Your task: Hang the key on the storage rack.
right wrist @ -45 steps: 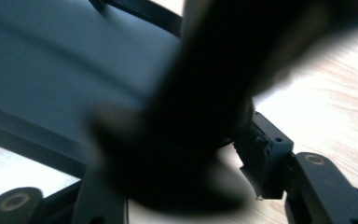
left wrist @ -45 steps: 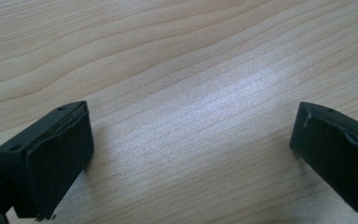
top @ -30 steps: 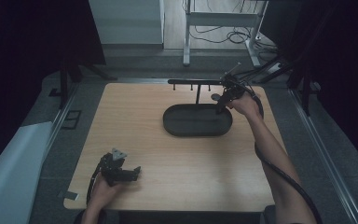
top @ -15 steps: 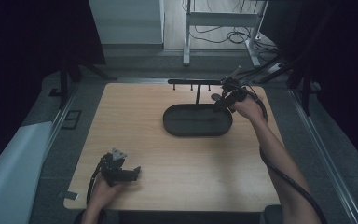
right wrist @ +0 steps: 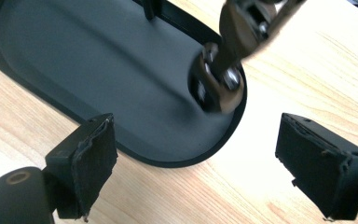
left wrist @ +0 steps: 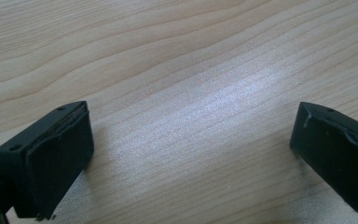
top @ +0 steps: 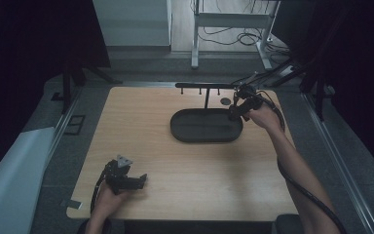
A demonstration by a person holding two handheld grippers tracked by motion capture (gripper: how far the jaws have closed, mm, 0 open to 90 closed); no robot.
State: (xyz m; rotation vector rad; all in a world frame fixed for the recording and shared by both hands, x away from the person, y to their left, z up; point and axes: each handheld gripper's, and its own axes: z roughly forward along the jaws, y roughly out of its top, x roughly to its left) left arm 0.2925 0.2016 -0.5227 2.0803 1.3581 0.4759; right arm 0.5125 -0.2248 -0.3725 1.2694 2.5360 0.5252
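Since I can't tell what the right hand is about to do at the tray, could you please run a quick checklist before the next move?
1. Right tool open: ok, jaws stand wide apart with nothing between them.
2. Left tool open and unloaded: ok, bare wooden table between its jaws.
3. Dark oval tray flat on the table: ok.
4. Blurred metallic object over the tray's end: cannot tell what it is, or whether it rests in the tray.
5. Thin black stand behind the tray upright: ok.

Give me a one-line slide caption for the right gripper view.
Right gripper, jaws open, poised above the end of a dark oval tray on a wooden table, with a blurred metallic object hanging over the tray.
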